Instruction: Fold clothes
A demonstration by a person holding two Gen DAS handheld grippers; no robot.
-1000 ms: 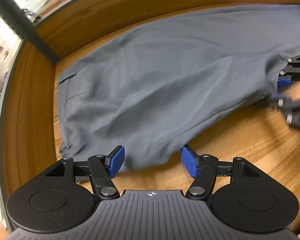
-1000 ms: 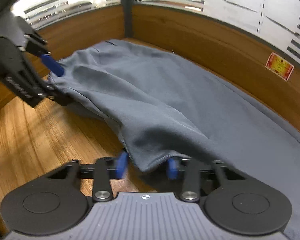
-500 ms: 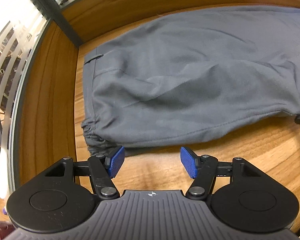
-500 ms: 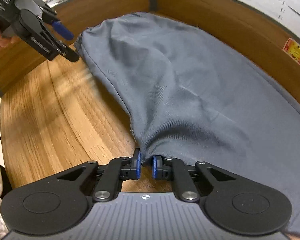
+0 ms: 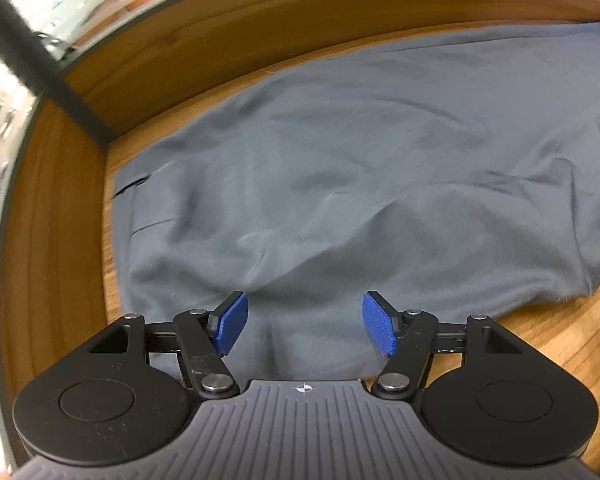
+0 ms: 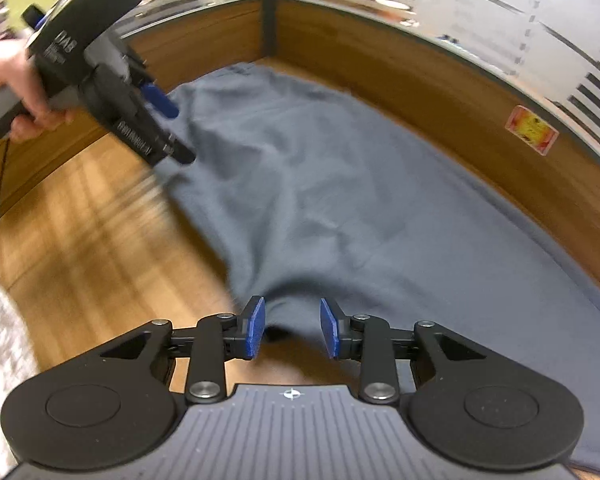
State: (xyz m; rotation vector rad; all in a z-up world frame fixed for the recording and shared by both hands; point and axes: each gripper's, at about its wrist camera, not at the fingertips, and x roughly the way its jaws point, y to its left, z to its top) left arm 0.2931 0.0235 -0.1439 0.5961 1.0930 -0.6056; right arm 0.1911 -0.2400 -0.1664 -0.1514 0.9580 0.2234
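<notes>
The right hand-held gripper [image 6: 292, 328] is opening with a fold of the grey trousers [image 6: 340, 200] loose between its pads, the left hand-held gripper [image 5: 302, 326] hovers unclenched above them on the table [image 6: 80, 220], most folding seemingly left.

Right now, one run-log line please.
garment: grey trousers flat on wooden table | left gripper: open above cloth | right gripper: opening, hem between pads, releasing

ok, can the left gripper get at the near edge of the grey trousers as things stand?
Probably yes. The left gripper hangs over the grey trousers with its jaws wide and empty, and nothing lies between its pads and the cloth. The right gripper, jaws opening around a fold, is well off to the side.
</notes>
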